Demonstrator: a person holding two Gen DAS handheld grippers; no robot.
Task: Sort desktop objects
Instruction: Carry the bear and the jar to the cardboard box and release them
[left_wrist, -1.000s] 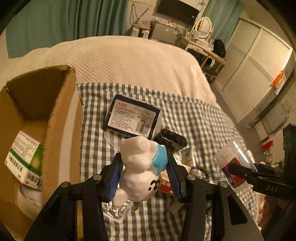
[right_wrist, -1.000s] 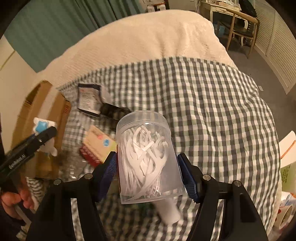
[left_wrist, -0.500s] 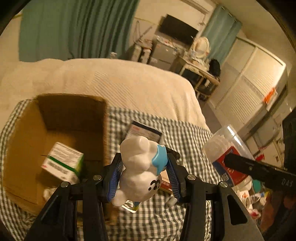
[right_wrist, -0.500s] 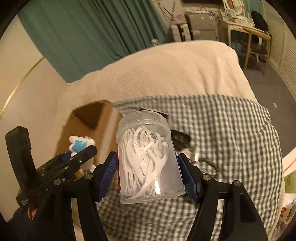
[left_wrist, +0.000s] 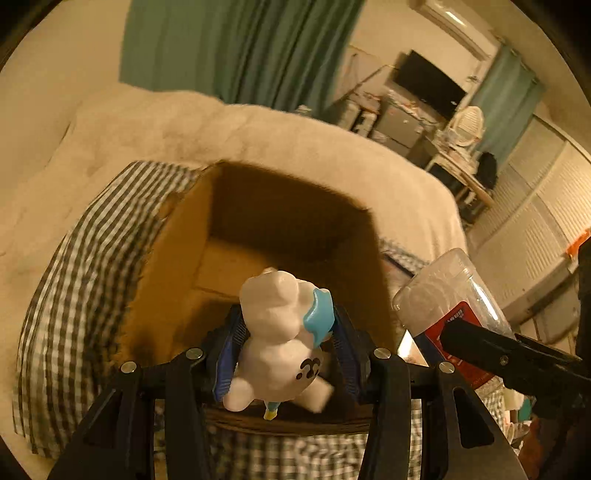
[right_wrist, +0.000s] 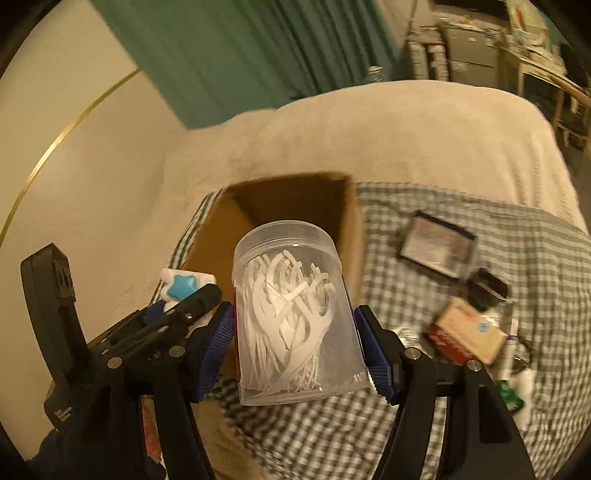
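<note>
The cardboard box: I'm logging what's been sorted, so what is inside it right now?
The cardboard box shows bare brown floor and shadowed walls. The white figurine in the left gripper covers its near part, so anything lying there is hidden.

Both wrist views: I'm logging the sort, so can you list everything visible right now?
Cardboard box: one, brown, open, on checked cloth.
Toy figure: one, white with blue star, in left claw over box.
Floss-pick jar: one, clear, white picks, in right claw.
Dark flat package: one, on cloth right of box.
Red-and-tan carton: one, on cloth.
Checked cloth: one, grey-white, over cream blanket.
Curtains: green, behind.
Left claw: black, blue pads.
Right claw: same.
</note>
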